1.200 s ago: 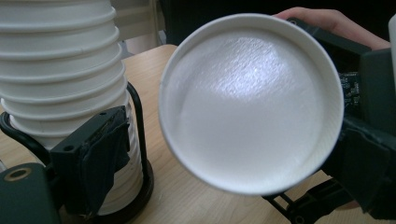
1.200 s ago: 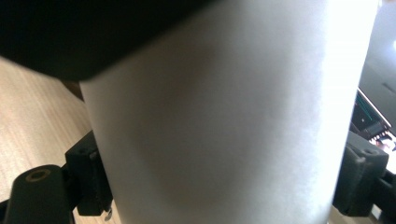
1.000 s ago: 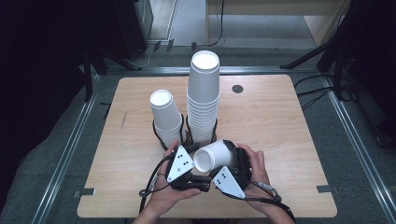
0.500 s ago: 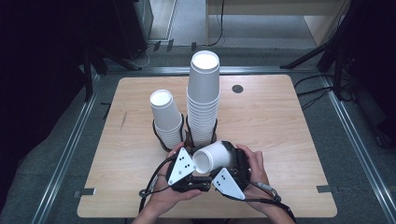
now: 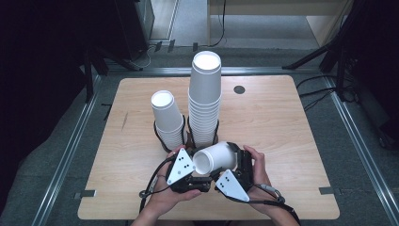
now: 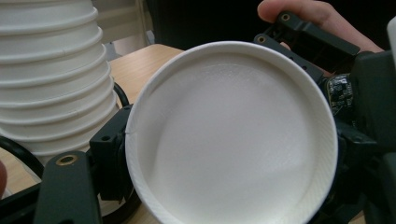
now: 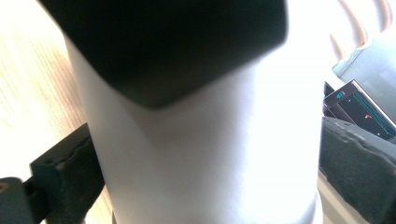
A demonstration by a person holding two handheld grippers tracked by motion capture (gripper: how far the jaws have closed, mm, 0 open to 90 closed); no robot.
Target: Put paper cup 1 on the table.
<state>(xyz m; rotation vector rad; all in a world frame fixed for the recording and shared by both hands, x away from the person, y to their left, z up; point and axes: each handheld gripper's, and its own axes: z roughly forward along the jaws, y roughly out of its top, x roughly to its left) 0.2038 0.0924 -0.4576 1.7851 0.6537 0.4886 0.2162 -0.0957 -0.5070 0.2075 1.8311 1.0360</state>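
One white cup [image 5: 214,158], unmarked: left claw [image 5: 197,165] closing, pinching it; right claw [image 5: 235,165] opening, spread.

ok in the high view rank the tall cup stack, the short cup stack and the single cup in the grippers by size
1. tall cup stack, plainly the largest.
2. short cup stack.
3. single cup, lying on its side between the two grippers; it looks smallest, though it sits nearer the camera.

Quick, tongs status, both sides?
Left tongs: just closed, holding the paper cup.
Right tongs: just opened, cup between them, unclamped.
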